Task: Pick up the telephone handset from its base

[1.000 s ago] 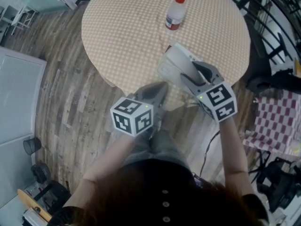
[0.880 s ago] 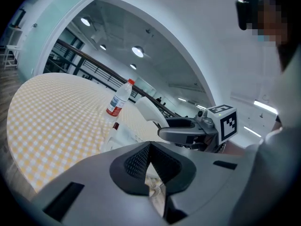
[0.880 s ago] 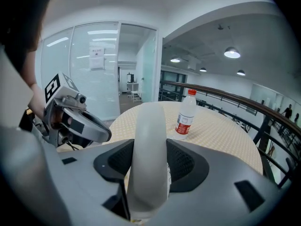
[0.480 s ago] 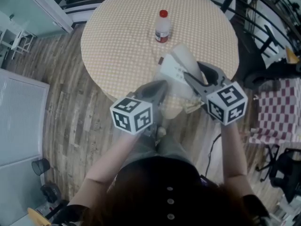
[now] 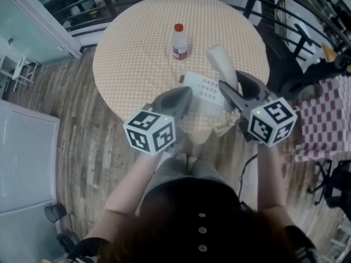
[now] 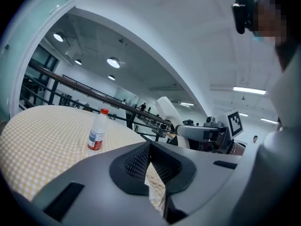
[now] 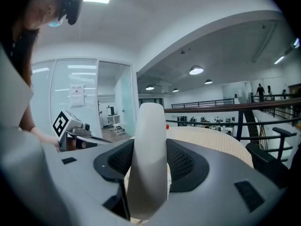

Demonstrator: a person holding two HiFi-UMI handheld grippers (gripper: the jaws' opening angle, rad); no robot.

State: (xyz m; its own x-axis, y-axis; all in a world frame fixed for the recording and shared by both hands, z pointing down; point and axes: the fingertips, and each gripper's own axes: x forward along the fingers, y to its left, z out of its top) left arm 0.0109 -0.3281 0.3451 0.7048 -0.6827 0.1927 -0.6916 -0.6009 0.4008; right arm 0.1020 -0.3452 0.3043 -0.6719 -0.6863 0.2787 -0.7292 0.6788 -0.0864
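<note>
Nearest the person, in the lower middle of the head view, the left tool (image 5: pixel 184 95) is hanging idle at the counter's (image 5: pixel 137 53) near edge. In its own view its jaws are resting together at the tips with nothing between them, only the checked cloth showing past them.

Just to the right, the right tool (image 5: pixel 232 90) is gripping the handset (image 5: pixel 222 59). In the right gripper view its jaws are pressing on both sides of the white handset (image 7: pixel 150 140), which is standing upright between them.

A second ago the handset was lying over the base (image 5: pixel 204 90) and hiding it. Now it is riding raised toward the upper right of the base, and the keypad is showing bare beneath it. That suggests the lift is essentially done, with the handset appearing clear of its cradle.

Further up the frame, the bottle (image 5: pixel 179 41) is standing untouched near the counter's middle.
</note>
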